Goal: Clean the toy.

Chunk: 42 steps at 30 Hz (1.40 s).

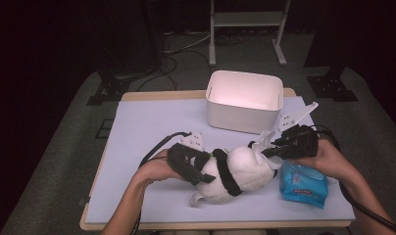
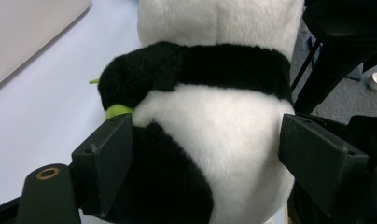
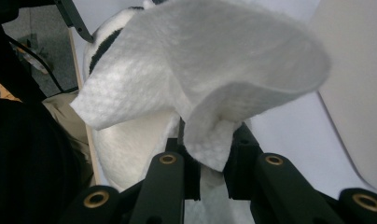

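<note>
High view looks fwd/down over table (image 1: 152, 117); both gripper views sit close, sharing the panda toy (image 1: 237, 171).

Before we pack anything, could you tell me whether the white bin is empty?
Seemingly empty: the white bin shows only bare inner walls, though its floor is hidden.

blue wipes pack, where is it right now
In the high view the blue wipes pack lies on the table's near right, beside the plush panda, under the right gripper.

A black-and-white plush panda (image 1: 240, 171) lies on its side in front of the white bin (image 1: 244, 100). A white wipe (image 3: 200, 79), crumpled and flared, hangs just over the panda.
</note>
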{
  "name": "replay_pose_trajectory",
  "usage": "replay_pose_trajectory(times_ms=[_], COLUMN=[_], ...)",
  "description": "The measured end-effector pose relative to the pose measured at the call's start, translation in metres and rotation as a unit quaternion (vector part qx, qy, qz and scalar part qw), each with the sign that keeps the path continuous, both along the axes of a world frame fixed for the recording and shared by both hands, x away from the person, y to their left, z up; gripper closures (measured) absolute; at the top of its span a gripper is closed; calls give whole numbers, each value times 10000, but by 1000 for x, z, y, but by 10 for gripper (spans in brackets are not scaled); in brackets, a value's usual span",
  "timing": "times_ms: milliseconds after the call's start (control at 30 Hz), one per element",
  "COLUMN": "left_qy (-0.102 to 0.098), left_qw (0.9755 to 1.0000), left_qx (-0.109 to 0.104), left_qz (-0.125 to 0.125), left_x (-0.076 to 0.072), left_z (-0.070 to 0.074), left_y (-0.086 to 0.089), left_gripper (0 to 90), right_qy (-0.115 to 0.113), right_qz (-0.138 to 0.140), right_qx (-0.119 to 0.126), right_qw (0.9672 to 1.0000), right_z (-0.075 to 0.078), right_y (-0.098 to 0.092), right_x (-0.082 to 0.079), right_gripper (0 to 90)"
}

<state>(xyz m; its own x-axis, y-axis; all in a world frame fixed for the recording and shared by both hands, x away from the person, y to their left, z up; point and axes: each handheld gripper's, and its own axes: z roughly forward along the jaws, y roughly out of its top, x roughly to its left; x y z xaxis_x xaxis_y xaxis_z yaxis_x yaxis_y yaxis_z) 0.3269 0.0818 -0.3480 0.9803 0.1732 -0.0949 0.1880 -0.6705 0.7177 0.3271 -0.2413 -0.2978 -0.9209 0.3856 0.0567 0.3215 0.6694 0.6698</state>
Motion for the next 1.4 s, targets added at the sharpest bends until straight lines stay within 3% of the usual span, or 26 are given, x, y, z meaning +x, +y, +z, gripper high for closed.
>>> replay_pose_trajectory(times_ms=[267,433,567,667,833,1000,1133,1267,1400], left_qy=[30,-83,-221,-386,-573,-676,-720,-718,-744], left_qw=[9999,9999,9996,9992,9983,9973,9968,9966,9961], left_qx=[53,-95,-149,-62,25,287,321,284,292], left_qz=[-126,-103,-10,-31,69,-48,-160,-274,-374], left_x=[2,1,3,4,7,5,0,-2,-3], left_z=[-8,-8,1,11,26,25,24,22,20], left_y=[-8,-4,-2,-2,3,2,-3,-9,-19], left_gripper=[143,381,445,469,490,480,453,436,428], right_qy=[96,38,10,-37,52,207,167,60,39], right_qz=[2,4,-97,-119,-189,-163,-158,-19,209], right_qx=[8,1,182,336,233,119,106,179,-43], right_qw=[10000,10000,9998,9994,9995,9996,9997,9998,9998], right_z=[-6,-5,-1,1,-9,-27,-24,-10,-10], right_y=[-1,0,-5,-10,-9,-4,-4,3,20], right_x=[-1,1,1,4,9,15,13,9,10], right_gripper=[782,781,780,781,781,782,782,782,781])
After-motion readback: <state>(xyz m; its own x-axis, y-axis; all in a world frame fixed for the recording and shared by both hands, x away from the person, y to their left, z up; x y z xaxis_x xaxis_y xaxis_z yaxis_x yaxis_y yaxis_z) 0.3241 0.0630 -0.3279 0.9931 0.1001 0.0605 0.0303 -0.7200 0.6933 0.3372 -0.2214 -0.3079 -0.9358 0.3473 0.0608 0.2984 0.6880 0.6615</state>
